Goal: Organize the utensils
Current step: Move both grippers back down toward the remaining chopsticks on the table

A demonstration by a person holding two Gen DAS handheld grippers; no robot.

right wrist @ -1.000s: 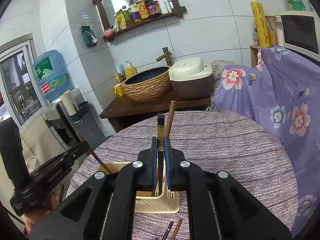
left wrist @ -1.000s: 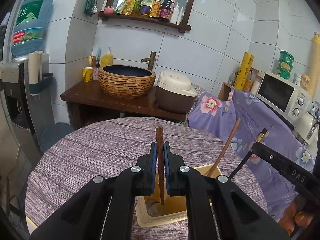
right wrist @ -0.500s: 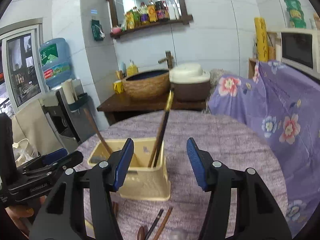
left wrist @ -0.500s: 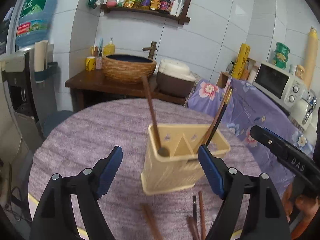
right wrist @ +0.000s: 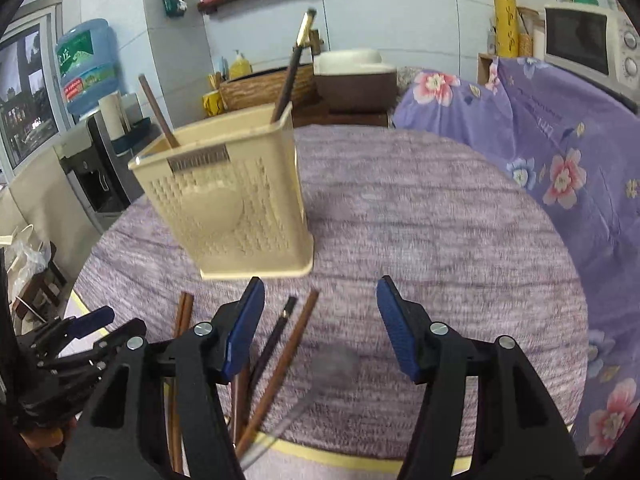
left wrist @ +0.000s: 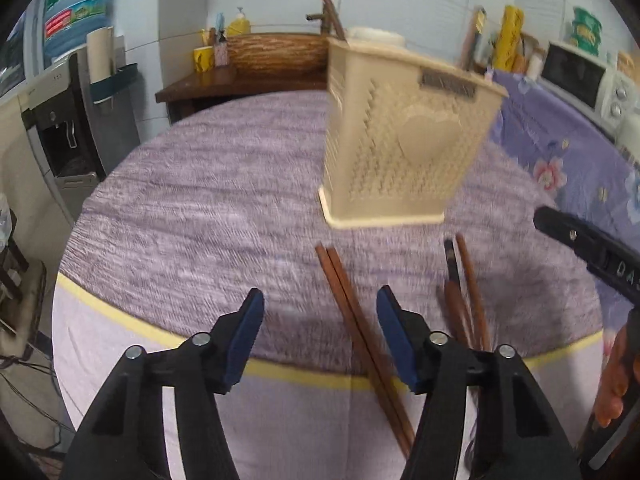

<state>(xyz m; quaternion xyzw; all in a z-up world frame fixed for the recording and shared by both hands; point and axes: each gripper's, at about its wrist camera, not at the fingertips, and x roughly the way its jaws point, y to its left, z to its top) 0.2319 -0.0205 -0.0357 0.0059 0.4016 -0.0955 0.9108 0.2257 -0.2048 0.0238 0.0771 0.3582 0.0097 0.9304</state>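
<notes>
Both tongs hang apart and empty over the round purple-clothed counter (right wrist: 440,220): the left tongs (left wrist: 320,336) (just been narrowing) straddle a pair of brown wooden chopsticks (left wrist: 348,304), the right tongs (right wrist: 320,328) have just been widening. The beige perforated plastic utensil holder (right wrist: 236,208) stands behind, chopsticks leaning inside.

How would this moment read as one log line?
left gripper: open, over brown chopstick pair | right gripper: open, empty | holder: two chopsticks in
</notes>
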